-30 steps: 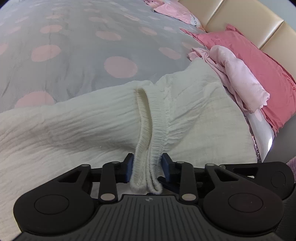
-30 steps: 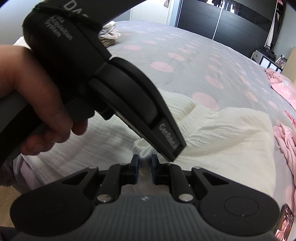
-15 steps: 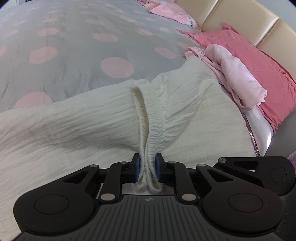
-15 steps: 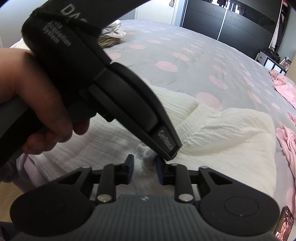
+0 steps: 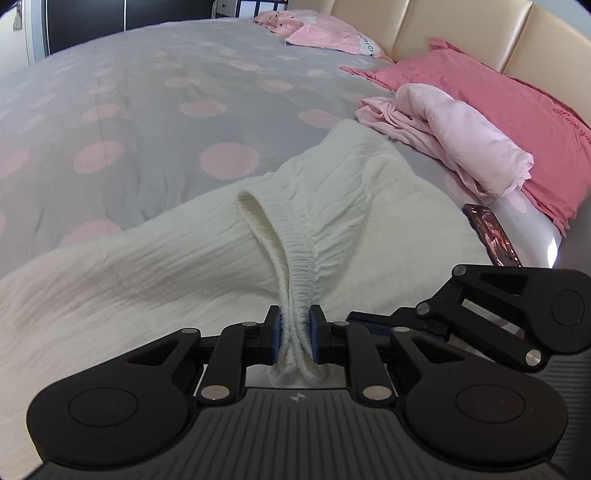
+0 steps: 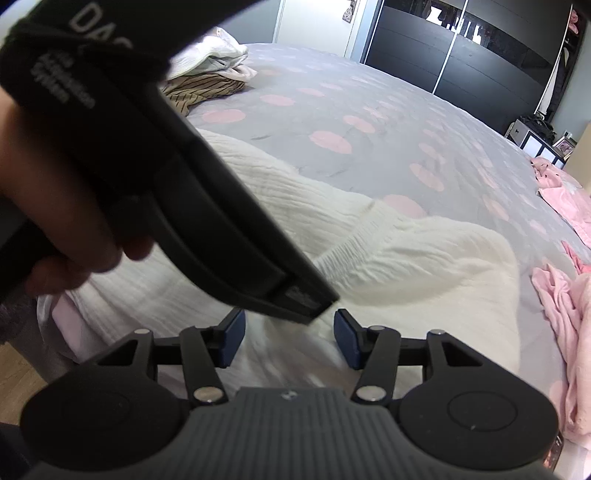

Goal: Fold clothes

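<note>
A cream crinkled garment (image 5: 155, 266) with an elastic waistband (image 5: 295, 266) lies spread on the grey bed. My left gripper (image 5: 294, 334) is shut on the doubled waistband, whose end sticks out behind the blue pads. In the right wrist view the same cream garment (image 6: 406, 258) spreads across the bed, and my right gripper (image 6: 289, 341) stands open just above it with nothing between its fingers. The left gripper's black body (image 6: 177, 184) and the hand (image 6: 55, 221) holding it cross that view from the upper left. The right gripper's linkage (image 5: 517, 314) shows at the left view's lower right.
The grey duvet with pink dots (image 5: 184, 110) stretches away. A rolled pale pink garment (image 5: 461, 136) and a dark pink pillow (image 5: 517, 99) lie by the beige headboard (image 5: 480, 29). A phone (image 5: 491, 232) rests at the bed edge. Crumpled clothes (image 6: 210, 74) sit far left; black wardrobes (image 6: 461, 55) stand beyond.
My left gripper closed on the waistband and lifted it slightly. My right gripper let go of the cloth and opened wide, pulling back a little.
</note>
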Tool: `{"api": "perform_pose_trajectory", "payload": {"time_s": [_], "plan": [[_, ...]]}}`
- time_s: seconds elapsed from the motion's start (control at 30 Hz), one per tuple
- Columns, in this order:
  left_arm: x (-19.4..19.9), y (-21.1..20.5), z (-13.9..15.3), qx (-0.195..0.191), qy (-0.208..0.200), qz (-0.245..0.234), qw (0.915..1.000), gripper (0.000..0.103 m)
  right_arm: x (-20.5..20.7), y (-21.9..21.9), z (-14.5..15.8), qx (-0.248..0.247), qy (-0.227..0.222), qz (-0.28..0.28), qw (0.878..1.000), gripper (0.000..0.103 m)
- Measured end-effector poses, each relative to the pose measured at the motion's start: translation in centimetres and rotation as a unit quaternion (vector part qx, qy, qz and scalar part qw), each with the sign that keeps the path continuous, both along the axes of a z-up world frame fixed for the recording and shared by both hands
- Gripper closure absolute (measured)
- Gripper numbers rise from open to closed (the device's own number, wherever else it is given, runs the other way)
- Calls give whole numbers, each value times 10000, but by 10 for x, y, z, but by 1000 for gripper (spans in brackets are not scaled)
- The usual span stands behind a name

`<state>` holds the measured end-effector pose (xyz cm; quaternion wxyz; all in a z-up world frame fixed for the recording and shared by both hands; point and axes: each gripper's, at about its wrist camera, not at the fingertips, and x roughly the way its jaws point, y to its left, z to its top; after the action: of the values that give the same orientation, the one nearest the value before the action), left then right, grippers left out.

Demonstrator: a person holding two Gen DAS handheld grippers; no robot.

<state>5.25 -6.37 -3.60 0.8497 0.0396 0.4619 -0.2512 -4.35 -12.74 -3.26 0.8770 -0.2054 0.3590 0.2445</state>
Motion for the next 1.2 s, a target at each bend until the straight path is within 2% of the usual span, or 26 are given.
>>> {"api": "perform_pose_trajectory", "payload": {"time_s": [0.23, 0.37, 0.53, 0.57, 0.6, 0.67, 0.77, 0.83, 0.93, 1.0, 1.2], "plan": [[-12, 3, 25, 111, -295, 126, 9994, 90, -17, -14, 14, 48, -226, -43, 9997, 41], [-15, 8, 49, 67, -482, 173, 9987, 90, -32, -17, 23, 186, -424, 48, 9989, 41], [-11, 18, 92, 1, -796, 243, 9965, 90, -50, -14, 31, 353, -527, 556, 9964, 43], [-11, 19, 99, 25, -849, 236, 9961, 90, -52, -9, 31, 318, -525, 655, 9960, 47], [-12, 20, 106, 56, -903, 236, 9956, 90, -54, -1, 32, 275, -514, 741, 9955, 56], [-15, 22, 118, 164, -1031, 225, 9943, 90, -51, 17, 29, 208, -454, 853, 9951, 62], [-18, 27, 134, 297, -1220, 262, 9917, 90, -50, 16, 35, 53, -355, 868, 9956, 62], [-20, 33, 144, 351, -1325, 329, 9900, 90, -45, 37, 21, -116, -312, 789, 9963, 62], [-25, 48, 159, 353, -1453, 468, 9877, 90, -32, 42, 9, -397, -284, 642, 9967, 62], [-27, 68, 171, 329, -1533, 633, 9856, 90, -28, 26, 5, -566, -271, 570, 9964, 61], [-35, 129, 207, 295, -1773, 1117, 9773, 90, -24, 16, 0, -830, -192, 320, 9959, 57]]}}
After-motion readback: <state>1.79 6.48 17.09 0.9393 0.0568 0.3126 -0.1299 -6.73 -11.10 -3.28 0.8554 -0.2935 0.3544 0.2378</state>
